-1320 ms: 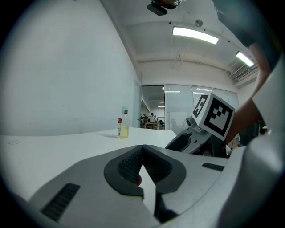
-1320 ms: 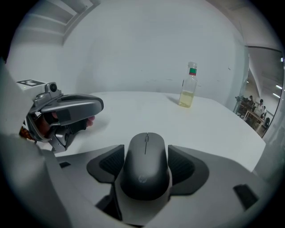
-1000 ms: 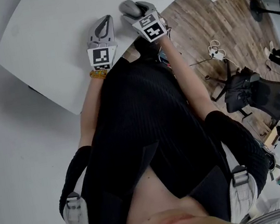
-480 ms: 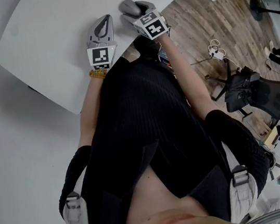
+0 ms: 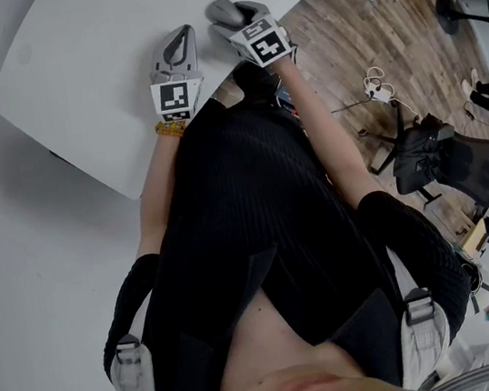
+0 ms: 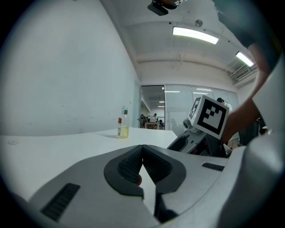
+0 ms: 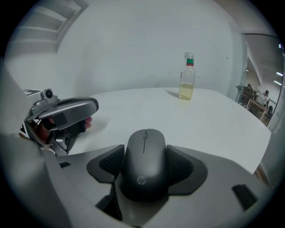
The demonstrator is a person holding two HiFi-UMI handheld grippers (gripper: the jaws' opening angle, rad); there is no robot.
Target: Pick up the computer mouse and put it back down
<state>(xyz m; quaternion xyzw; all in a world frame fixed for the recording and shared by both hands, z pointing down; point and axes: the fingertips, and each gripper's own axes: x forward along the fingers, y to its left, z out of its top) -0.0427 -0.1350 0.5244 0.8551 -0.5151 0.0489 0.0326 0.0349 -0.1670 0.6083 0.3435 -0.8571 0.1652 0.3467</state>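
Observation:
A dark grey computer mouse point(image 7: 145, 162) sits between the pads of my right gripper point(image 7: 146, 168), which is shut on its two sides. In the head view the mouse point(image 5: 221, 12) shows just past that gripper point(image 5: 233, 19), over the white table point(image 5: 86, 68) near its right edge. Whether the mouse touches the tabletop I cannot tell. My left gripper point(image 5: 184, 36) rests beside it to the left, about a hand's width away. Its pads point(image 6: 133, 165) meet with nothing between them. The left gripper point(image 7: 67, 111) also appears at the left of the right gripper view.
A small bottle point(image 7: 188, 78) of yellowish liquid stands far back on the table. The table's right edge runs close to the right gripper, with wood floor point(image 5: 356, 25) beyond. A black office chair point(image 5: 446, 162) and white cables point(image 5: 380, 90) are on that floor.
The right gripper with the mouse has shifted slightly farther away from me across the table. The left gripper has stayed where it was.

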